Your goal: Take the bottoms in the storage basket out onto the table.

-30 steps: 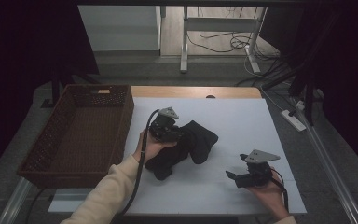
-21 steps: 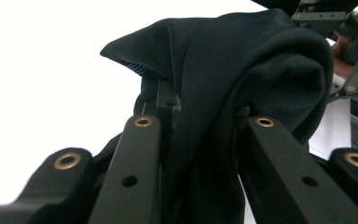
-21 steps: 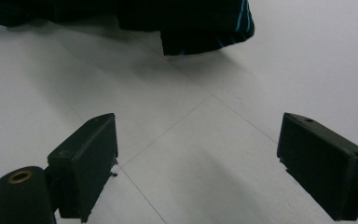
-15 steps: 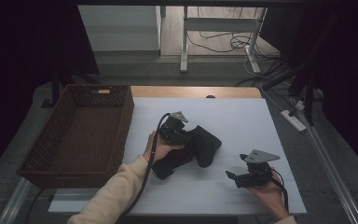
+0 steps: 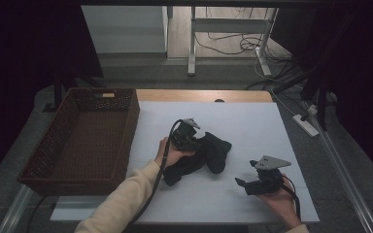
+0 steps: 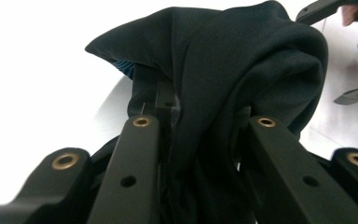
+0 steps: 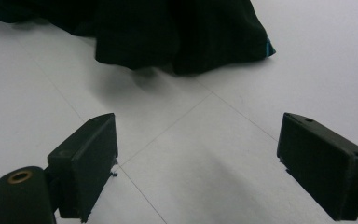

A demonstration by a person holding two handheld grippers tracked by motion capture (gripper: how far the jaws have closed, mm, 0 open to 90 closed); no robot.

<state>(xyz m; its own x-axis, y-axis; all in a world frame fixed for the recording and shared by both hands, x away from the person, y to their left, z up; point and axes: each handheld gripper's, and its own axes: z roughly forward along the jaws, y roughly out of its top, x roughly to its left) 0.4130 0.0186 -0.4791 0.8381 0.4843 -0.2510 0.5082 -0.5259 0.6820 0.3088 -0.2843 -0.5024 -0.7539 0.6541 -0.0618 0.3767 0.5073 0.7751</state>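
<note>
Wicker first: we see a brown woven basket (image 5: pixel 77 141) at the left edge of the white table (image 5: pixel 252 121), sitting partly off the white sheet. Just right of it, our left hand (image 5: pixel 169 153) holds the left gripper (image 5: pixel 187 137) over the middle of the table. In the left gripper view, its two black jaws are pinched onto a bunched fold of the dark garment (image 6: pixel 223 70), with cloth packed between them and rising above them. A thin blue lining shows inside one fold. From the high view, the rest of that garment (image 5: pixel 209 155) lies crumpled on the table beneath and to the right of this gripper. Farther right, near the front edge, our right hand (image 5: pixel 279 196) holds the right gripper (image 5: pixel 241 183) low over bare table, well apart from the cloth. Its jaws stand wide apart with nothing between them, and the garment's hem (image 7: pixel 177 42) lies ahead of them.
</note>
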